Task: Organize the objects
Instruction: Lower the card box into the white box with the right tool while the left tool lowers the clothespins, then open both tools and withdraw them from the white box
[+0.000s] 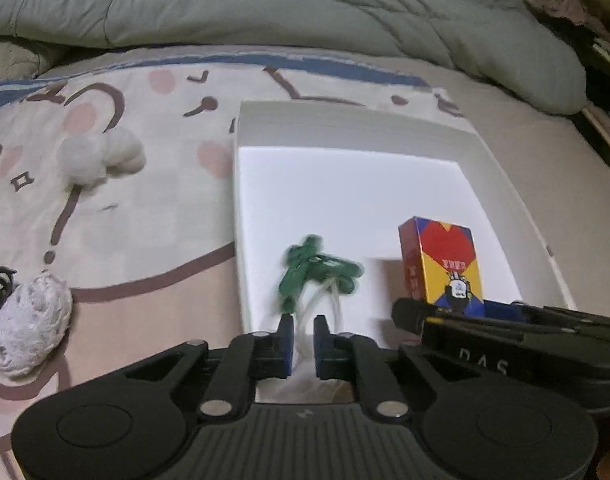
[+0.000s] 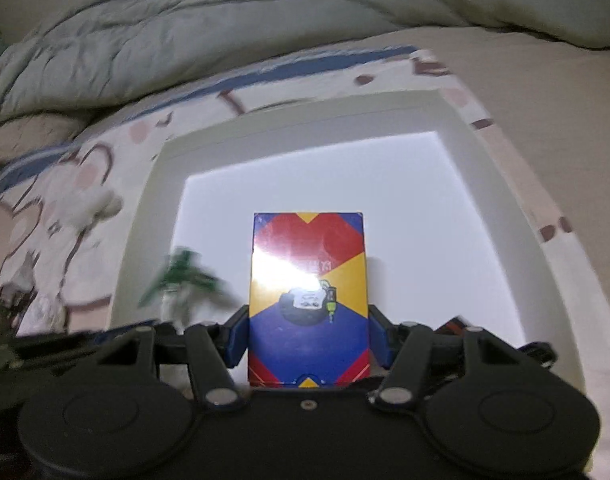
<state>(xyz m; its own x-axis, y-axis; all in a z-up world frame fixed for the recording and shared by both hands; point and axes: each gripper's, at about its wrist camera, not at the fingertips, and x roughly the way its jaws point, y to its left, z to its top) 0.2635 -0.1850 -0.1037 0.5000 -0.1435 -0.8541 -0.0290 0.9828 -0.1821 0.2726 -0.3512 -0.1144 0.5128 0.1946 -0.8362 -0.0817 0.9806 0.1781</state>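
1. We see a card box (image 2: 308, 300) in red, yellow and blue, standing upright over the near part of a white tray (image 2: 457, 120); whether its lower end touches the tray floor we cannot tell.
2. Our right gripper (image 2: 308, 332) holds that card box, its blue pads (image 2: 237, 336) pressed against the two long sides near the lower half.
3. From the left wrist view, the same card box (image 1: 445, 264) stands at the tray's right near corner, with the right gripper (image 1: 505, 320) coming in from the right.
4. A green item with pale clear stems (image 1: 317, 276), blurred, sits over the near left part of the tray (image 1: 345, 128), just ahead of our left gripper (image 1: 303, 332).
5. The left gripper's jaws stand a narrow gap apart; the pale stems run down between the blue pads (image 1: 285, 344), and we see them not pressing on the stems.
6. In the right wrist view the green item (image 2: 185, 276) shows as a smear to the left of the card box.
7. The tray lies on a patterned sheet (image 1: 125, 240) with pink spots and brown lines.
8. On the sheet, left of the tray, lie a pair of white fluffy balls (image 1: 101, 156) touching each other, and nearer us a white knitted bundle (image 1: 29, 324).
9. A grey-green quilt (image 1: 265, 4) is bunched along the far side of the bed.
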